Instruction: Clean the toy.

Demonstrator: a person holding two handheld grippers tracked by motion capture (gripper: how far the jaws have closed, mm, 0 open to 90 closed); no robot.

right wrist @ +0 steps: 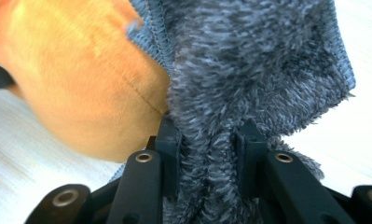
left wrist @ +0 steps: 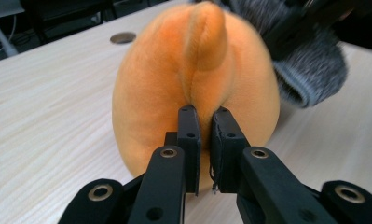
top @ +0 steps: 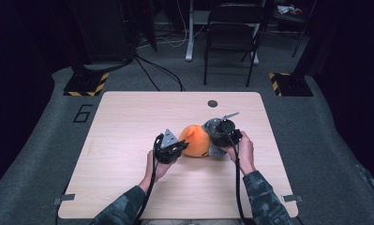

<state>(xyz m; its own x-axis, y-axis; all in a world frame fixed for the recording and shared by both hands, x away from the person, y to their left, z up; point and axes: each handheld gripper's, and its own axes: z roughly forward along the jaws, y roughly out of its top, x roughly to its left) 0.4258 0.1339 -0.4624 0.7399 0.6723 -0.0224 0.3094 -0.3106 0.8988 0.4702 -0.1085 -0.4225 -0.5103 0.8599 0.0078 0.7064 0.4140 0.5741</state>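
An orange plush toy [top: 195, 140] [left wrist: 174, 84] [right wrist: 81, 79] lies at the middle of the wooden table [top: 128, 122]. A grey fuzzy cloth [top: 213, 124] [left wrist: 309, 74] [right wrist: 249, 60] drapes against its right side. My left gripper [top: 181, 146] [left wrist: 205, 116] comes in from the toy's left. Its jaws are shut on a small fold of orange fabric below a raised ridge. My right gripper [top: 217, 139] [right wrist: 207, 130] sits at the toy's right and is shut on a bunched fold of the grey cloth. Its dark body [left wrist: 291, 28] shows blurred behind the toy.
A small dark round disc [top: 213, 103] [left wrist: 123, 37] is set in the tabletop near the far edge. Beyond the table stand a black folding chair [top: 231, 33] and two yellow-and-black striped stand bases [top: 86, 84] [top: 287, 82]. Cables run across the floor.
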